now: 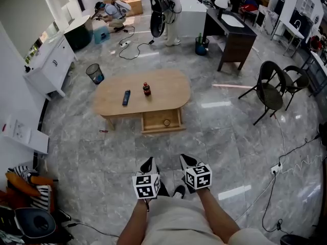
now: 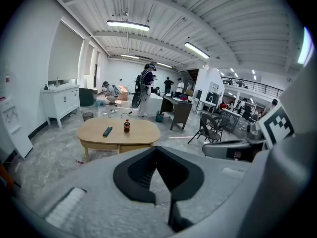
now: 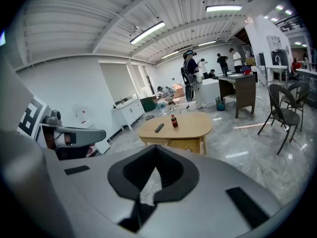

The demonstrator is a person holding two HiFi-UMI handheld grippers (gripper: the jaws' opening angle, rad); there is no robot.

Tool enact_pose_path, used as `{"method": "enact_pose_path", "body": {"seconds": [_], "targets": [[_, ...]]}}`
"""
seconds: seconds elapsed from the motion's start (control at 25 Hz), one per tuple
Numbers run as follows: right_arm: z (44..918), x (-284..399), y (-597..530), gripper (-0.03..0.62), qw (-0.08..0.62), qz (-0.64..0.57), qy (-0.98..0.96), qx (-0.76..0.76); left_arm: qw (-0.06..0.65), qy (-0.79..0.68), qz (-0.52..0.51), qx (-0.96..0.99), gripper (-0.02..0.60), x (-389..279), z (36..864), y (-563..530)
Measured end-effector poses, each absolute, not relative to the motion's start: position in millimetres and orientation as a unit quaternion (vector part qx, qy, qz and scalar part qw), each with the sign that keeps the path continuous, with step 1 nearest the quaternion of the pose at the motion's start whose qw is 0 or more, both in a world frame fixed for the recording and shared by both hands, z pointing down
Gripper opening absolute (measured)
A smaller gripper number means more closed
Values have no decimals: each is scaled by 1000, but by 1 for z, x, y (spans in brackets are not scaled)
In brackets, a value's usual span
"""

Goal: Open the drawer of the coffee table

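Observation:
The oval wooden coffee table stands on the grey floor well ahead of me. Its drawer is pulled out on the near side, with a round knob on the front. On the top are a small cola bottle and a black remote. My left gripper and right gripper are held side by side close to my body, far short of the table. Both are shut with nothing between the jaws. The right gripper view shows the table and drawer beyond the right gripper. The left gripper faces the table.
A mesh bin stands left of the table and a white cabinet lines the left wall. Two black chairs are to the right, a dark desk behind. A person stands beyond. Cables and a power strip lie at the right.

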State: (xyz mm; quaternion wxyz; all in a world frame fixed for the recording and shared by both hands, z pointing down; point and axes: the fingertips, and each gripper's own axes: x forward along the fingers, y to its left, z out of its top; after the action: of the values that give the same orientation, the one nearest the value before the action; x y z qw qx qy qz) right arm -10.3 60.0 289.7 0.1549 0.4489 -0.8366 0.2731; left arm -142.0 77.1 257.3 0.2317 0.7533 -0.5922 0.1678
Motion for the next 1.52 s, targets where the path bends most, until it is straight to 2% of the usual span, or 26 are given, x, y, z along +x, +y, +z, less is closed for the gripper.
{"method": "enact_pose_path", "body": {"seconds": [0.4, 1.52], "targets": [[295, -1, 63, 15, 172, 273, -829, 457, 226, -601, 152, 751, 11, -141, 253, 77], [299, 2, 66, 15, 154, 283, -835, 445, 238, -603, 166, 743, 11, -135, 270, 80]]}}
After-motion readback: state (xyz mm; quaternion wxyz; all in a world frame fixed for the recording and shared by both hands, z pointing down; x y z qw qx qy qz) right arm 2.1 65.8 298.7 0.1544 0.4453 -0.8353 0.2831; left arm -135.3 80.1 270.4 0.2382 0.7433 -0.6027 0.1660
